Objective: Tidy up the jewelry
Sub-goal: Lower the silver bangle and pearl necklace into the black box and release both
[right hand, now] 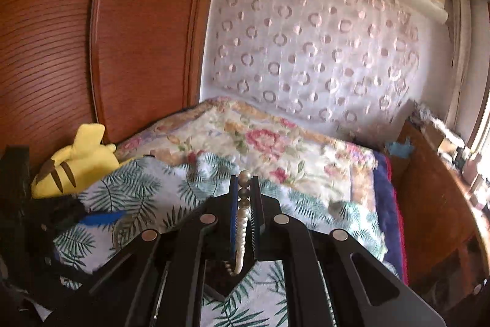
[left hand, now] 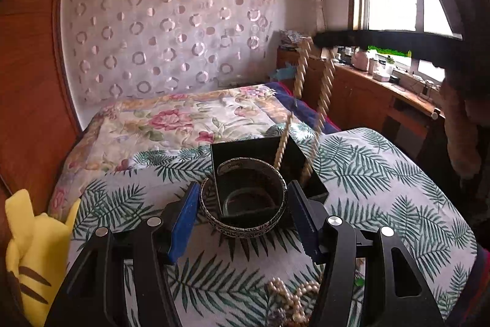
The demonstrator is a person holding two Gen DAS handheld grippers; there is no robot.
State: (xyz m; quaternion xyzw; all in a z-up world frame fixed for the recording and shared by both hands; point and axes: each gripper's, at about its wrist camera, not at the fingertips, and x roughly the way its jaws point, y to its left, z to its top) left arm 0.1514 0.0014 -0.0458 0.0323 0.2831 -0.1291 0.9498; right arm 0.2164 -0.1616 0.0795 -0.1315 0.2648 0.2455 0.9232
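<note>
In the left wrist view my left gripper [left hand: 242, 204] is shut on a wide engraved silver bangle [left hand: 245, 230], held at a black open jewelry box [left hand: 245, 150] on the palm-leaf cloth. A cream pearl necklace [left hand: 324, 94] hangs from above down into the box's right side. My right gripper [left hand: 382, 46] shows there as a dark bar high on the right. In the right wrist view my right gripper [right hand: 244, 183] is shut on the pearl necklace [right hand: 242, 232], its beads running between the pads.
More pearl and bead jewelry [left hand: 291, 296] lies on the palm-leaf cloth [left hand: 398, 189] near me. A yellow plush toy [left hand: 33, 250] sits at the left by the wooden wardrobe [right hand: 61, 51]. A floral quilt [left hand: 171, 121] lies behind; a wooden desk [left hand: 382, 88] runs along the window.
</note>
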